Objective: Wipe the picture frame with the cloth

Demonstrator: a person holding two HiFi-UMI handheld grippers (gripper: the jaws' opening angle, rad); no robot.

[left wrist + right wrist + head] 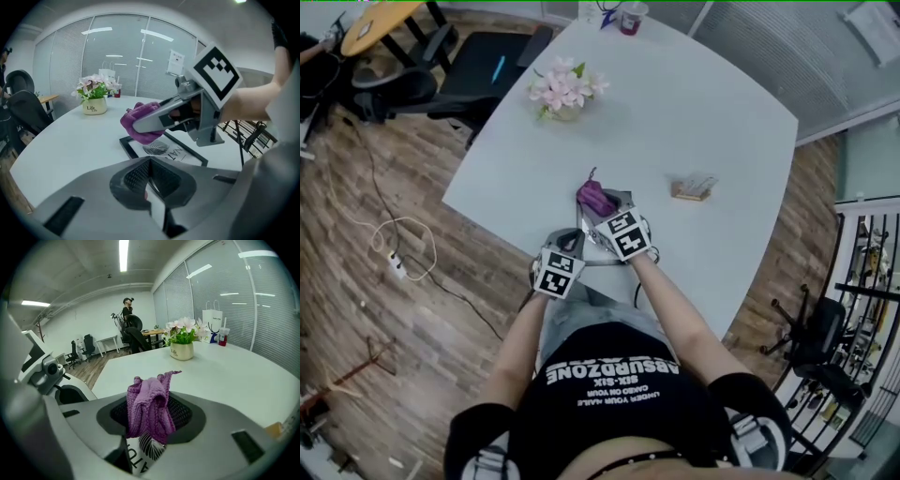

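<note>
Cloth (146, 401) is pinched in the right claw (151, 420) and pressed onto the picture frame (185, 151), laid flat at the near edge of the surface (703, 112) for reach. The left claw (150, 163) is pressed together at the frame's near side, presumably steadying it.

Office, probably a meeting room: big white table (694, 122), swivel chairs (478, 70), glass walls (117, 56) with blinds.
</note>
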